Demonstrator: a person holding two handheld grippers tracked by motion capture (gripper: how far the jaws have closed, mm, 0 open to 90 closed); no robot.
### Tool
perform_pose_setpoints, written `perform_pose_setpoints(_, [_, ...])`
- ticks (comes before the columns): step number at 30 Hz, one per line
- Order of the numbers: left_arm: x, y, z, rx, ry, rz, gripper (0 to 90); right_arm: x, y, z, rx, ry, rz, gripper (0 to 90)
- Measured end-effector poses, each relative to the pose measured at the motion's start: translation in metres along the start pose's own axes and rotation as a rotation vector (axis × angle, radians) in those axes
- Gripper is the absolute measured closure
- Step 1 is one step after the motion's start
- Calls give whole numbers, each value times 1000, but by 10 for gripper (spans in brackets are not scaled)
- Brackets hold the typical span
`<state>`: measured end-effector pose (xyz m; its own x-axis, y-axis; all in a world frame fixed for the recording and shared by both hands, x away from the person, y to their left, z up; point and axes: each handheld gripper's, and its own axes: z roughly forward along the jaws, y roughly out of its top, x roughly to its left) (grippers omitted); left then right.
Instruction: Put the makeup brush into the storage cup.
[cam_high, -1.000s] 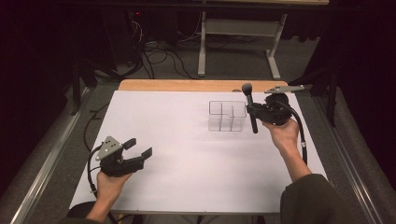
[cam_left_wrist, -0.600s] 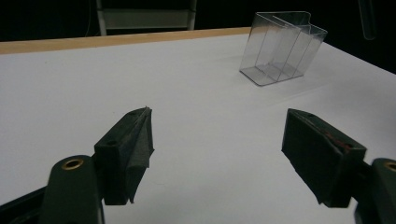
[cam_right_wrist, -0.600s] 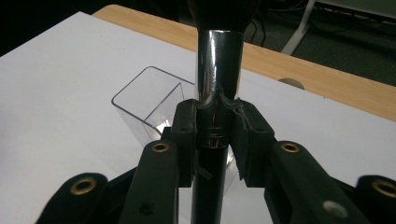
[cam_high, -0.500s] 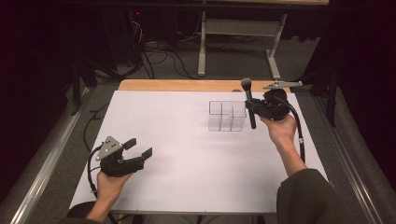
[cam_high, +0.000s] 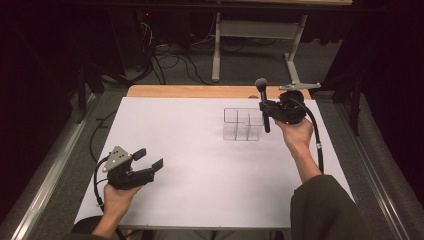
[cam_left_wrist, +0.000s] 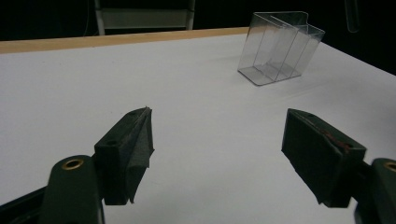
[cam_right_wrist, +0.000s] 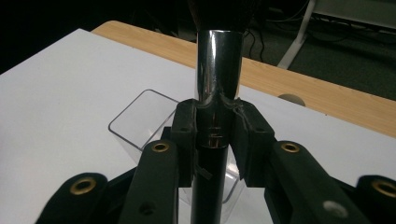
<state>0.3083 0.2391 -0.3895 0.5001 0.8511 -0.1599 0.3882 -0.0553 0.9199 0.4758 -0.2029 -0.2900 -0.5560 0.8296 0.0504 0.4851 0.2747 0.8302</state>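
Little is changing since the earlier frames: the right gripper is edging its brush slightly nearer the organizer, while the left gripper is idling. From the high view, the brush is hanging upright, bristles up, just at the organizer's right edge, not yet inside. From the left gripper view, its jaws are standing apart over bare table, organizer well ahead. From the right gripper view, the jaws are clamping the brush at its ferrule, a compartment waiting below; lowering and release are remaining.
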Motion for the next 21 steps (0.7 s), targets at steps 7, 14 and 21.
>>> perform_pose_setpoints(7, [0, 0, 2, 6, -5, -1, 249, 0, 4, 6, -10, -6, 0, 737])
perform_pose_setpoints(14, [0, 0, 1, 1, -7, -6, 249, 2, 8, 13, -30, -11, 1, 737])
perform_pose_setpoints(21, [0, 0, 1, 1, -10, -7, 249, 5, 12, 21, -32, -24, -3, 738])
